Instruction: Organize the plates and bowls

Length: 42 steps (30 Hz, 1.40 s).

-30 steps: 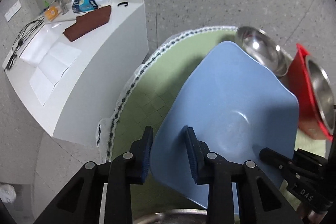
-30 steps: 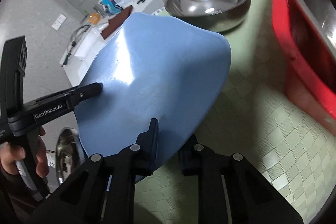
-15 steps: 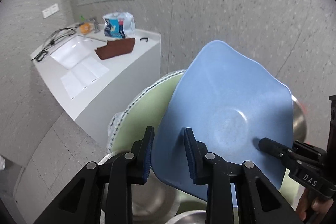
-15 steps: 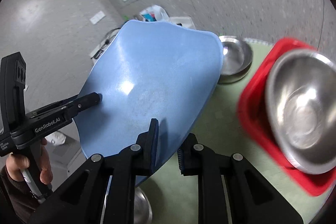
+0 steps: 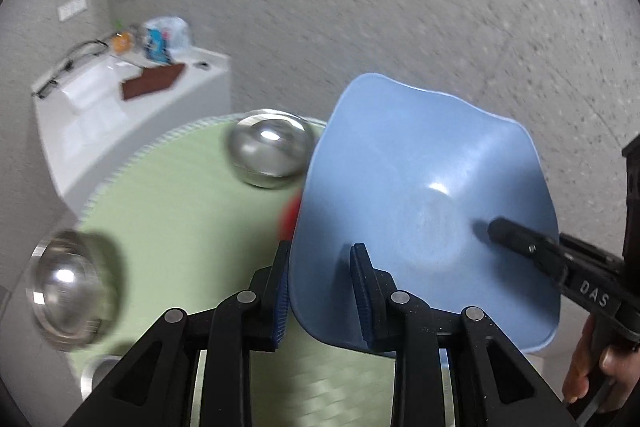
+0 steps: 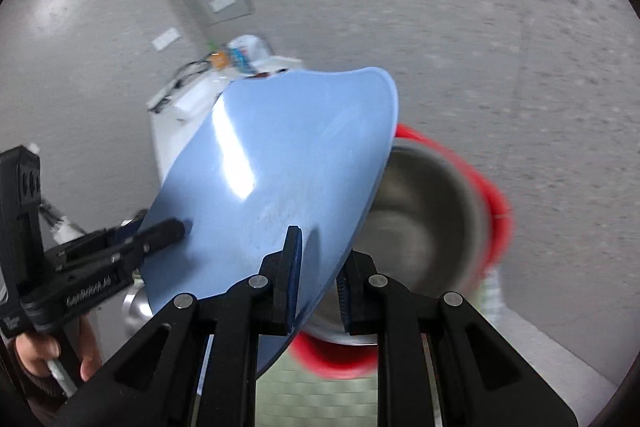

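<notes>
**Q:** State of both tools and plate posn?

**A:** Left tool (image 5: pixel 320 275) was clamped on the near rim of the blue plate (image 5: pixel 424 195), one finger each side. Right tool (image 6: pixel 320 263) gripped the opposite rim likewise. Plate was held airborne, tilted steeply, centre-right in the left wrist view, above the green-matted worktop (image 5: pixel 176 211).

**Q:** Likely step?

**A:** Judged as two-tool carry toward the red bin (image 6: pixel 488 195), which showed at right of the right wrist view with a steel bowl (image 6: pixel 420 223) inside, partly behind the plate.

**Q:** How to do it well?

**A:** Keep both grips equal; move tools in sync so the rim isn't twisted. Level the plate before lowering. Glossy surface looked slippery, so avoid jerks. Clear the two loose steel bowls (image 5: pixel 268 151) (image 5: pixel 68 287) at centre and lower left of the left view. Release only once the plate is supported.
</notes>
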Motion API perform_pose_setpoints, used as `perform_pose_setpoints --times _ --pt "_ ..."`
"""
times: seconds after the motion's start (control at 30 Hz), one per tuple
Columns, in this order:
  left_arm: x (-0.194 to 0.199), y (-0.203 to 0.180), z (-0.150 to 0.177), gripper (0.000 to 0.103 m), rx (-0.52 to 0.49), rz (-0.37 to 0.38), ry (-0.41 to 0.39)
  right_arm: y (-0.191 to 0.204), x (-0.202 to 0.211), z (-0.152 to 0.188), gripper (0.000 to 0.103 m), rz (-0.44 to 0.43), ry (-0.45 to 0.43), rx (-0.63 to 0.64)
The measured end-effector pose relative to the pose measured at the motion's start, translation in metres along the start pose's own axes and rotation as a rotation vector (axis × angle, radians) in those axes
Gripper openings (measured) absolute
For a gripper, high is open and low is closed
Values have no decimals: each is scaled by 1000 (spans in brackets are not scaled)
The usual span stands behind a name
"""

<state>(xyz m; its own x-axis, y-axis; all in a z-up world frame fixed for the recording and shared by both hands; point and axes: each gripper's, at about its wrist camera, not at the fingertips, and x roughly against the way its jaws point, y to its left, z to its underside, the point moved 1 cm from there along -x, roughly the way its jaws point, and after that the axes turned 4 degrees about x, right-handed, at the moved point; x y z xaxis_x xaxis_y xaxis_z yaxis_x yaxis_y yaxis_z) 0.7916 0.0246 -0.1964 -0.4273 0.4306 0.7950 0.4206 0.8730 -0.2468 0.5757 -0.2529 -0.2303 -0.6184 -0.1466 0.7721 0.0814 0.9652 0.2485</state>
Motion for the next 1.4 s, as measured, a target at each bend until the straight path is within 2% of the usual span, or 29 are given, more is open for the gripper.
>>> perform_pose_setpoints --times 0.1,0.27,0.4,0.53,0.67,0.7,0.73,0.8,0.97,1.07,1.13,1.17,1.23,1.33,1.37,1.4 --pt "-37 -19 -9 26 -7 7 41 -31 -7 -2 16 54 25 -7" --pt "-87 -39 -14 26 -22 -23 94 -63 -32 7 16 100 83 -15" --pt "-111 -41 -15 26 -6 -40 121 -72 -47 12 16 100 108 -7" --pt "-124 -46 -21 29 -9 -42 112 -66 -51 11 19 122 99 27" --pt "-118 -46 -11 38 0 -13 102 -67 -55 10 23 118 112 17" --pt "-112 -47 -8 47 2 -5 98 -66 -55 10 25 112 115 14" --pt "-106 -46 -6 63 4 -4 89 -65 -54 10 26 111 114 12" --pt "-96 -46 -5 77 1 -13 57 -64 -50 9 38 108 102 8" --pt "-81 -39 2 77 -4 33 54 -59 -40 7 53 139 81 -5" --pt "-65 -25 -2 79 -3 33 34 -57 -31 3 53 183 54 -12" --pt "-53 -12 -6 87 19 30 13 -51 -20 -4 54 255 21 3" --pt "-45 -1 -12 89 37 26 -5 -46 -15 -10 56 294 1 17" --pt "-36 17 -24 90 66 4 -35 -38 -8 -23 59 316 -29 28" --pt "-29 46 -42 93 119 -7 -76 -14 -5 -52 66 248 -70 47" --pt "-32 54 -47 94 136 -17 -78 -7 -8 -60 74 216 -74 52" --pt "-35 62 -52 94 150 -29 -74 2 -15 -70 77 180 -71 60"
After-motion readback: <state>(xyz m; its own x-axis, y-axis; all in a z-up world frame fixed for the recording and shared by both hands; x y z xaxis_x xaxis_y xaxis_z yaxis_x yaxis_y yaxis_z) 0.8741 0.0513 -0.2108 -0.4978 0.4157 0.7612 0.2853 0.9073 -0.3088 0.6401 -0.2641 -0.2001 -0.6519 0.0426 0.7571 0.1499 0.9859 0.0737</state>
